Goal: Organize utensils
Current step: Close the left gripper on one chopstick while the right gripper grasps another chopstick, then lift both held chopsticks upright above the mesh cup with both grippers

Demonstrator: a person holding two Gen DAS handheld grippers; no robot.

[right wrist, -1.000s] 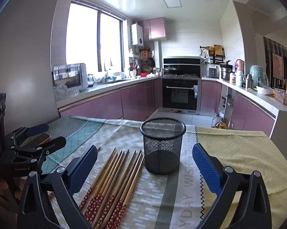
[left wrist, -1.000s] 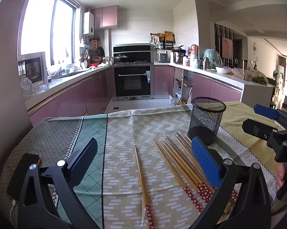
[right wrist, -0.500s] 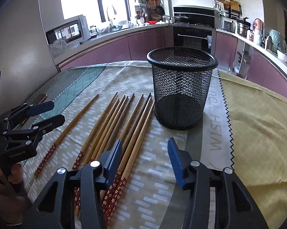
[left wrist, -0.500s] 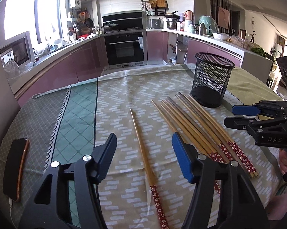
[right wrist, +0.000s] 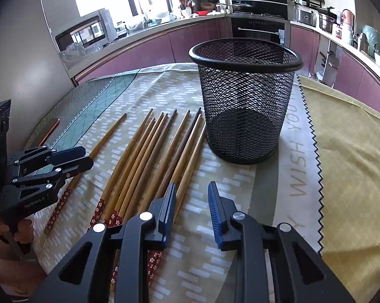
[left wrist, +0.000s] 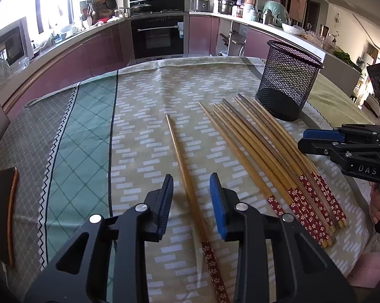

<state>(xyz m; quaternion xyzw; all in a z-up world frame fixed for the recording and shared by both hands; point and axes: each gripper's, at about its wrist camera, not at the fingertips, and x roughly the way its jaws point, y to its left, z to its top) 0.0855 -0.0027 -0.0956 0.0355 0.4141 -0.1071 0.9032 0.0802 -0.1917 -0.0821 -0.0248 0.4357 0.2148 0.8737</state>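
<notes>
My left gripper (left wrist: 191,198) has just been closing; its jaws are still apart, straddling the single chopstick (left wrist: 183,166) without pinching it. My right gripper (right wrist: 191,207) has also been narrowing, gap empty, beside the chopstick bundle (right wrist: 149,156). The mesh holder (right wrist: 245,101) stands upright on the tablecloth (right wrist: 341,151), just right of the bundle.

Your left gripper (left wrist: 191,202) tips steeply down toward the table's near edge, its jaws just closing to a narrow gap, pads pressing nothing. Your right gripper (right wrist: 192,209) slants down likewise beside it, jaws just closing too, gripping nothing. Your fingers (right wrist: 23,229) wrap the left handle.
</notes>
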